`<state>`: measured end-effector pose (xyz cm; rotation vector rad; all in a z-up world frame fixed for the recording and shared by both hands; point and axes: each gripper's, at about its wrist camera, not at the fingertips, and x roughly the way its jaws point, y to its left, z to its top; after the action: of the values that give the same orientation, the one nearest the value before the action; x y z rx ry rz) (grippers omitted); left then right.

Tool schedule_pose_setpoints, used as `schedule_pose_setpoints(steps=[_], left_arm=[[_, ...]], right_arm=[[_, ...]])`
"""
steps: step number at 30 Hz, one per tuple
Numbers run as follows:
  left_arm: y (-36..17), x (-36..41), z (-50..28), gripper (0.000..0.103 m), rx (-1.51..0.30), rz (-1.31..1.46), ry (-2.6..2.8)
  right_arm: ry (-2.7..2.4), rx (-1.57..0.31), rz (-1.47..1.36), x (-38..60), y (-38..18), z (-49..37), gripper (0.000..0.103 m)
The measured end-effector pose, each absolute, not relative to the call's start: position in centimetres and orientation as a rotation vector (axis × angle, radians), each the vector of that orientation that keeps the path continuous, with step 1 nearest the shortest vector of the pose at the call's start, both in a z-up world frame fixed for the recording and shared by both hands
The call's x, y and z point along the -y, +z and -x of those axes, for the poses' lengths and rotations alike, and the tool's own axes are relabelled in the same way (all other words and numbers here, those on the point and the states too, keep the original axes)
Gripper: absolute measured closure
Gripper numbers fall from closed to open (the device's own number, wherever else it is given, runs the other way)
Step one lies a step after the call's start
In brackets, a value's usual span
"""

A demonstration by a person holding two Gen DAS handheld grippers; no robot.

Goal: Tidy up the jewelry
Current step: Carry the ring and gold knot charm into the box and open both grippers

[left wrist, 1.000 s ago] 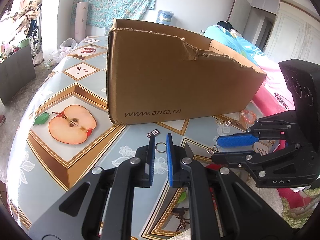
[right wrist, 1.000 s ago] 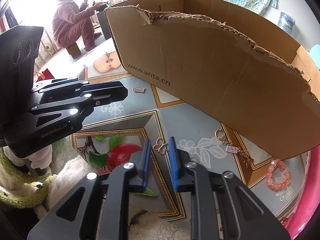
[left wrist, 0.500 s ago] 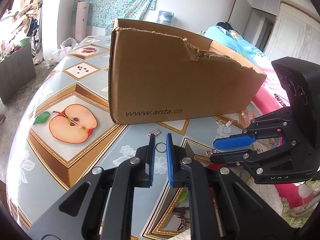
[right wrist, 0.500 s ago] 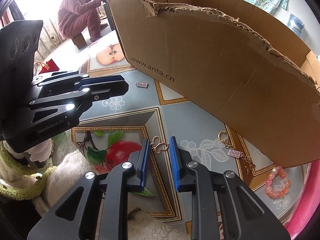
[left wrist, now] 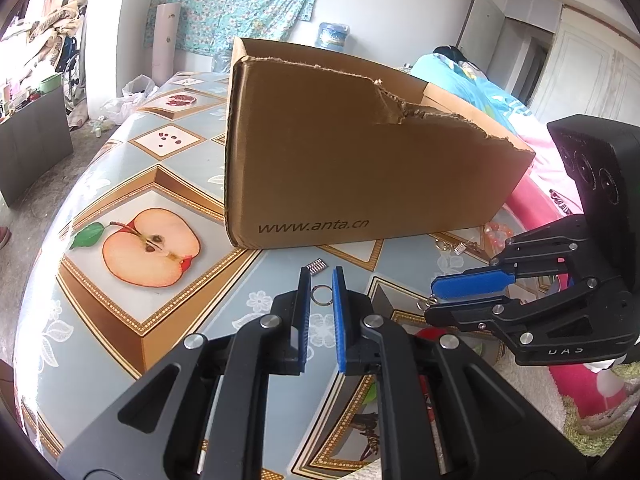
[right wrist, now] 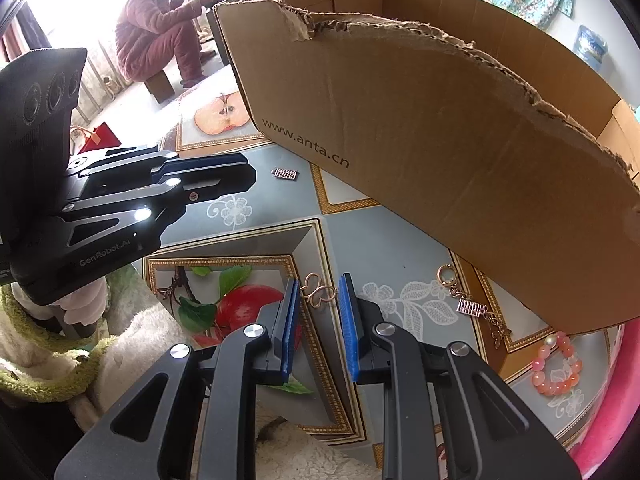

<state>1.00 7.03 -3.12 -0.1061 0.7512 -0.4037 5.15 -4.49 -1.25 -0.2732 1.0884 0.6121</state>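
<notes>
Torn cardboard box (right wrist: 460, 148) stands on the fruit-print tablecloth (left wrist: 132, 312), directly ahead of both claws. Small rectangular charm (left wrist: 316, 267) lies between box and left gripper (left wrist: 321, 292). Chain with ring (right wrist: 468, 300) and pink bead bracelet (right wrist: 556, 364) lie right of the right gripper (right wrist: 320, 294). Left claw clenched on a small metal ring (left wrist: 322, 294). Right claw clenched on a gold clover piece (right wrist: 318, 294), spanning pad to pad.
</notes>
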Motion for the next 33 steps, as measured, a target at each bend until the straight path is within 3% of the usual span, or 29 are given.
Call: schedule_pose_setpoints(steps=[13,23,29,33], left_arm=[[-1.3,-6.6,0.4,0.093,-0.701,0.076,-0.42],[5.5,-5.1,1.7,0.093,-0.555,0.075,-0.498],[9.4,-2.9,-1.7,0.093,-0.519,0.041,-0.55],[10.1,-0.1,-6.4,0.093,-0.584,0.008,-0.576]], right_arm=[[0.604,-0.994,0.204,6.6,2.2,-3.3,0.083],[0.614,-0.8,0.114,10.9,8.9,-1.1,0.083],[0.571,-0.692,0.089,13.6,13.1,-3.7,0.083],[0.547,-0.751,0.063,15.5,12.7,-8.4,0.083]])
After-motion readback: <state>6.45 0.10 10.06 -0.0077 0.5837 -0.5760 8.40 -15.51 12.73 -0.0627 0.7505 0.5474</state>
